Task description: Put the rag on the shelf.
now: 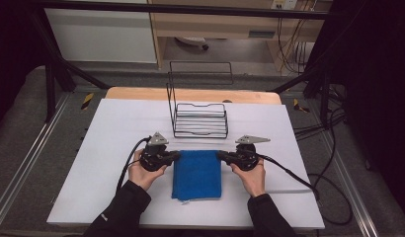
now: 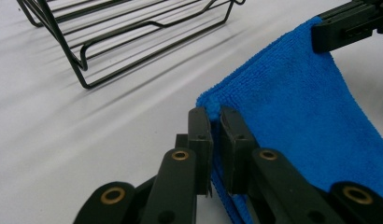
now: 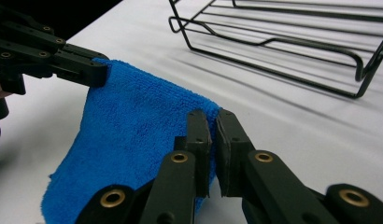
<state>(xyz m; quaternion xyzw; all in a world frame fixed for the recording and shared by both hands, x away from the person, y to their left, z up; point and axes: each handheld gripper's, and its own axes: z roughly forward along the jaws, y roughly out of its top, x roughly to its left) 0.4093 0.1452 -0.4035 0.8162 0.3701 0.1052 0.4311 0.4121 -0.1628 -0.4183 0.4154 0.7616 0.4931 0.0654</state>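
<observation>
A blue folded towel (image 1: 197,174) lies on the white table cover in front of the person. My left gripper (image 1: 177,155) is shut on the towel's far left corner, and my right gripper (image 1: 220,155) is shut on its far right corner. In the left gripper view the black jaws (image 2: 216,122) pinch a tuft of the blue towel (image 2: 292,112), and the other gripper (image 2: 341,28) clamps the far corner. The right gripper view shows its jaws (image 3: 213,122) closed on the towel (image 3: 129,135), with the left gripper (image 3: 94,70) holding the opposite corner. The held edge is lifted slightly off the table.
A black wire rack (image 1: 199,118) stands just behind the towel, near the table's middle; it appears as the rack (image 2: 129,32) and the rack (image 3: 292,42) in the gripper views. The white cover (image 1: 111,148) spreads to both sides. Cables (image 1: 299,180) trail off to the right.
</observation>
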